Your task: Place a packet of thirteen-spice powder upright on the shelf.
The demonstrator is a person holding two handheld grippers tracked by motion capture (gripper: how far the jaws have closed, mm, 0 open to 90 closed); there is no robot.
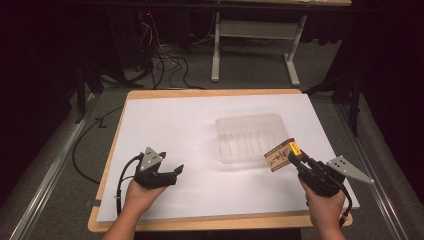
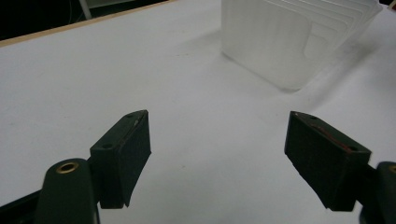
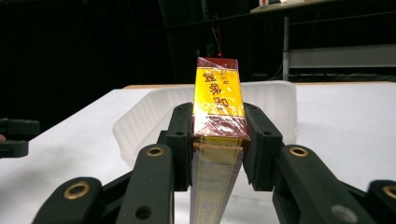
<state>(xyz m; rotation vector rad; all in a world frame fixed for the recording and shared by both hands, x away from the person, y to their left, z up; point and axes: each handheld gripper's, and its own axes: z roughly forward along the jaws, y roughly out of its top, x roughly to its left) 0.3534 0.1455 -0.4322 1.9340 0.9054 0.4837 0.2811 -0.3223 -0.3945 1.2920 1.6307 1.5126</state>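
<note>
R gripper [image 1: 295, 159] jaws clamped on a yellow/maroon box [image 1: 279, 155], held above the table just beside the near-right corner of the clear tray [image 1: 248, 137]. Tray looks empty; ribbed walls blur the inside. L gripper [image 1: 172, 174] jaws apart w/ nothing between, low over white sheet [image 1: 175, 125]. Box print too small to read.

Left tool [image 2: 218, 154] has its two black jaws standing well apart with nothing between them, over the white-covered worktop [image 2: 140, 70], with a ribbed translucent plastic tray [image 2: 280, 37] farther off at upper right.
</note>
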